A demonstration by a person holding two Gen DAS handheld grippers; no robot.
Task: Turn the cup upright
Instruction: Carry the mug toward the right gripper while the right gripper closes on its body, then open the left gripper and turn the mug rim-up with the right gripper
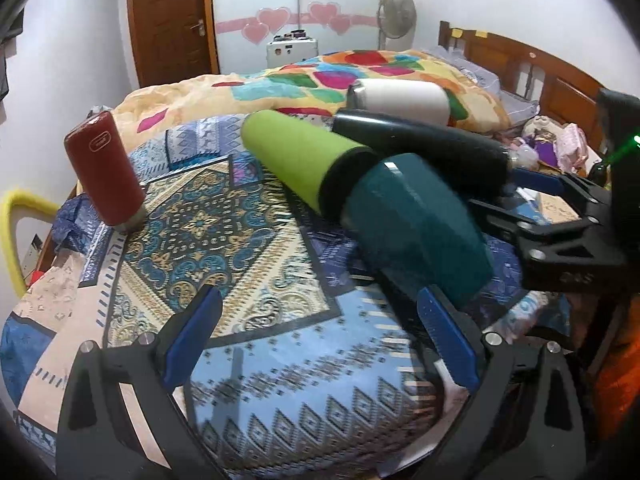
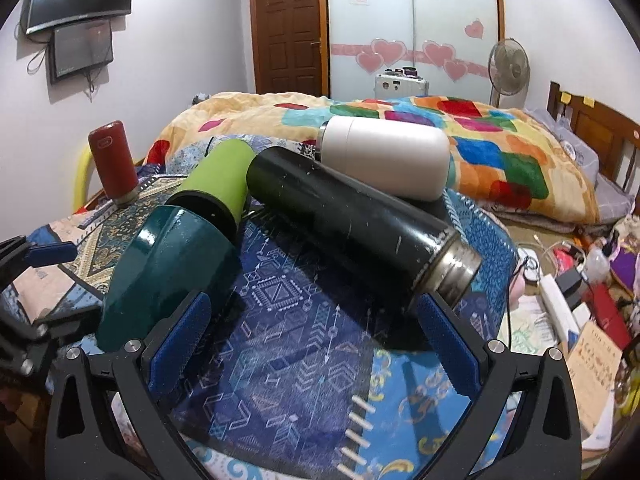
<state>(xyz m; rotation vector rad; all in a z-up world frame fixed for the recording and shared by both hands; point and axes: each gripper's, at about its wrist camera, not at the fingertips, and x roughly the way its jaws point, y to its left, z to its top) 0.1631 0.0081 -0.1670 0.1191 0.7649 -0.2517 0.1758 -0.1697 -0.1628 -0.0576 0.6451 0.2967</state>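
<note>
Approach step, nothing gripped: left gripper (image 1: 320,344) and right gripper (image 2: 316,344) both spread and empty, teal cup (image 2: 168,276) on its side against the right gripper's left finger, beside the green flask (image 2: 218,184); next, straddle and pinch its body.

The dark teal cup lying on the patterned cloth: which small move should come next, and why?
Probably ease the open right gripper left around the dark teal cup. It lies on its side beside that gripper's left finger, and neither gripper holds anything.
</note>
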